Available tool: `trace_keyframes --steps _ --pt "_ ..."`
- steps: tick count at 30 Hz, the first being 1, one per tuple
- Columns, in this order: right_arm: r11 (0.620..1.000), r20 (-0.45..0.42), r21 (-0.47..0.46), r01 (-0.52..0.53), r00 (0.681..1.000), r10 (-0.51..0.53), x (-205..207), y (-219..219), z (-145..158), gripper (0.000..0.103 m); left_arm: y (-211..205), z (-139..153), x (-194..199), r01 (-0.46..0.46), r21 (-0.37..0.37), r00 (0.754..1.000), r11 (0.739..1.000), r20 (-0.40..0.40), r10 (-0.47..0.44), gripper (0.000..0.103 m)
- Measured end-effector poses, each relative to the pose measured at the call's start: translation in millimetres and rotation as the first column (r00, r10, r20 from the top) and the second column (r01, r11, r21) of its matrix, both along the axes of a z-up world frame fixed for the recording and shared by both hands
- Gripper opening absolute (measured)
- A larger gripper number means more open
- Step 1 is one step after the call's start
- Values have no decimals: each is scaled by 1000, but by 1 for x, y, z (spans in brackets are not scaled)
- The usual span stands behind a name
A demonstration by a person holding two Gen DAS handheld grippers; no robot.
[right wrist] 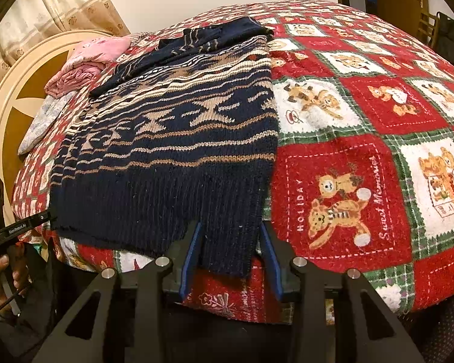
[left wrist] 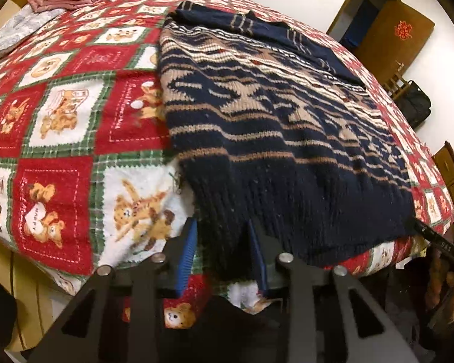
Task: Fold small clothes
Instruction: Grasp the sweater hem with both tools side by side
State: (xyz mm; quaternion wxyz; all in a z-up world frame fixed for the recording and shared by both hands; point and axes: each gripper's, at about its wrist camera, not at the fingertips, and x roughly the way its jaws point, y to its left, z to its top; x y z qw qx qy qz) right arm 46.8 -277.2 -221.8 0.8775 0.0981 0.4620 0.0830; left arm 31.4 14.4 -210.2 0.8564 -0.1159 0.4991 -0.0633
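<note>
Left gripper [left wrist: 222, 251]: your fingers spread, left hem corner of sweater [left wrist: 272, 127] lying between them, not pinched. Sweater flat on bed quilt [left wrist: 60, 106], hem overhanging near edge toward you, collar far; long axis runs away from both grippers. Right gripper [right wrist: 230, 252]: fingers spread too, straddling right hem corner, no clamp visible. Both equally near, one per corner. Judgement: close both on ribbed hem, then carry it forward toward collar; keep corners level or fold skews.
</note>
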Motion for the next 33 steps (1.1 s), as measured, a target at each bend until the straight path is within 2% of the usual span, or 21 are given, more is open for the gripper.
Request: trace_keyframes --steps 4,5,6,7,8,9,13,15,16,18,19,21,23,29,33 --pt "1000 -7 10 4 1000 -4 1 -1 -5 40 3 -3 1 3 -35 1000 999 -23 -4 36" --pt "1000 -1 8 0 1000 0 0 0 -3 38 5 -4 1 3 -41 1000 999 -30 -4 36" --pt "1000 7 3 -2 1000 2 -1 2 -1 31 6 -3 1 0 -52 1000 999 -29 -1 36" --pt "1000 15 6 -5 1000 4 -1 3 0 24 7 -3 -2 1 -55 1000 998 -26 -2 29" --pt "1000 15 11 -8 1000 8 -1 3 0 21 7 -3 -2 6 -68 1000 998 -25 -7 17" --pt "1000 12 12 -12 1000 12 -1 3 -2 19 8 -2 -2 8 -92 1000 996 -26 -10 16" --pt "1000 -2 9 -25 1000 25 2 3 -6 20 5 -1 -2 20 -74 1000 997 -14 -21 16" --pt "998 -6 67 2 1000 -2 2 -4 -8 20 6 -2 -1 18 -79 1000 997 -16 -20 18" --pt "997 -10 80 4 1000 -4 3 -5 -9 20 7 -2 0 13 -85 1000 996 -19 -14 22" --pt "996 -11 94 1 1000 0 3 -7 -8 20 12 -3 1 1 -120 1000 993 -22 -3 22" --pt "996 -7 94 0 1000 0 2 -6 -6 18 12 -4 2 7 -124 1000 992 -21 -9 19" --pt "996 13 86 -18 1000 17 0 -2 -1 9 12 -3 0 18 -118 1000 993 -11 -20 16" --pt "993 29 109 -35 999 32 -2 -1 3 9 7 1 -1 34 -92 999 995 5 -34 13" --pt "992 63 126 -26 998 18 -5 -3 12 8 6 18 -3 53 -107 997 993 57 -47 13" --pt "992 55 124 -26 998 19 -4 -4 10 8 5 17 -2 50 -101 998 994 53 -44 13"
